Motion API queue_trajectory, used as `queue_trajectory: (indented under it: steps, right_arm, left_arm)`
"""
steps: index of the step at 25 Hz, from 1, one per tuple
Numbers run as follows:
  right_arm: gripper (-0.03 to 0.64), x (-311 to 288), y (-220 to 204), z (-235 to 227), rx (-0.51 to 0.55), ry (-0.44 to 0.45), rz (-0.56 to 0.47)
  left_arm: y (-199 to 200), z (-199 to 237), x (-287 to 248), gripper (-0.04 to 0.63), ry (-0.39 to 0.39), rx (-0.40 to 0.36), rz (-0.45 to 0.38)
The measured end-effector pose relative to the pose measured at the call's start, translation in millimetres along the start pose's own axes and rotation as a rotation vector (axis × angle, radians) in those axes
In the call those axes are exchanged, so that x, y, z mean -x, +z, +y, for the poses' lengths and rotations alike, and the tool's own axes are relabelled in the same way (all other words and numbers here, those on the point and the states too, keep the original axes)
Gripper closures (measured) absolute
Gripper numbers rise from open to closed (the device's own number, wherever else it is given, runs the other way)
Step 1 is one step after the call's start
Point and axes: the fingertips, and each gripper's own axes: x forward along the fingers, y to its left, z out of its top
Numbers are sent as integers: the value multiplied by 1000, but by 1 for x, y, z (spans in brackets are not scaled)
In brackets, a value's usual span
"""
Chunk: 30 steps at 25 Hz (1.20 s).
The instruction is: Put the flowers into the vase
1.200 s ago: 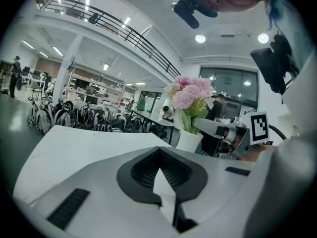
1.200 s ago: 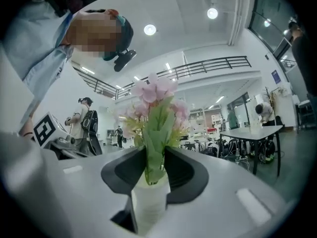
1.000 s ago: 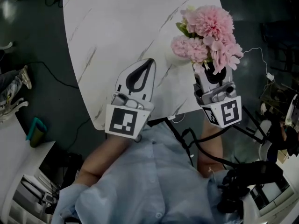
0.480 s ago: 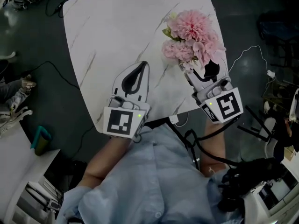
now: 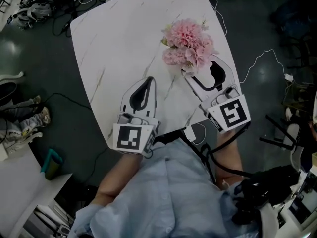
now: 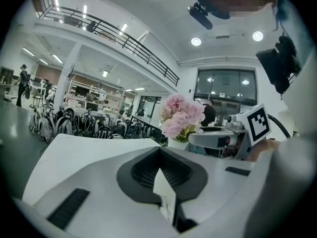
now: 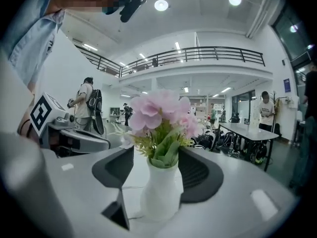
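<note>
Pink flowers (image 5: 187, 42) stand in a white vase (image 7: 161, 195) on the marble table (image 5: 124, 33); in the head view the blooms hide the vase. My right gripper (image 5: 202, 67) reaches around the vase from the near side. Its jaws are opening, the vase stands between them, and the pads (image 7: 198, 175) sit clear of it. The bouquet (image 7: 159, 117) rises just above the jaws. My left gripper (image 5: 150, 79) rests on the table left of the flowers, shut with nothing in it (image 6: 159, 148). It sees the flowers (image 6: 181, 115) and the right gripper (image 6: 218, 140) ahead to the right.
The table's near edge (image 5: 148, 133) runs just under both grippers. Cables (image 5: 64, 100) and a teal object (image 5: 51, 162) lie on the dark floor at the left. Another table (image 7: 247, 132) and standing people (image 7: 86, 103) show far behind.
The right gripper's jaws have spread apart around the vase under the flowers. The flowers now sit farther up and left in the head view. The left gripper stays shut in its place.
</note>
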Motion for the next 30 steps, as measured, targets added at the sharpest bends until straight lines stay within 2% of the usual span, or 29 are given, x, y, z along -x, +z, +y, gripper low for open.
queue_trajectory:
  steps: [14,19,25,26,28,30]
  right_arm:
    - [345,35,-8,7,-86,-31,-35]
    - [345,63,-14,13,-115,-34,-48]
    - [348,85,-9,34,-161,6,-86]
    - [362,85,-8,39,-167,2,-88]
    - [435,87,-5,47,-174,-17,-91]
    - [562,90,-1,53,-168,-28,-103]
  left_arm:
    - [5,-28,22,591,26,-46,-41]
    - [5,-50,34,591,31,-57,-58]
    - [9,-80,43,591,33,-96,-86]
    - [10,-83,46,591,34,-101,-93]
    - [13,-87,53,591,40,-108,-108]
    - [18,-90,59,591,50,-110,-127]
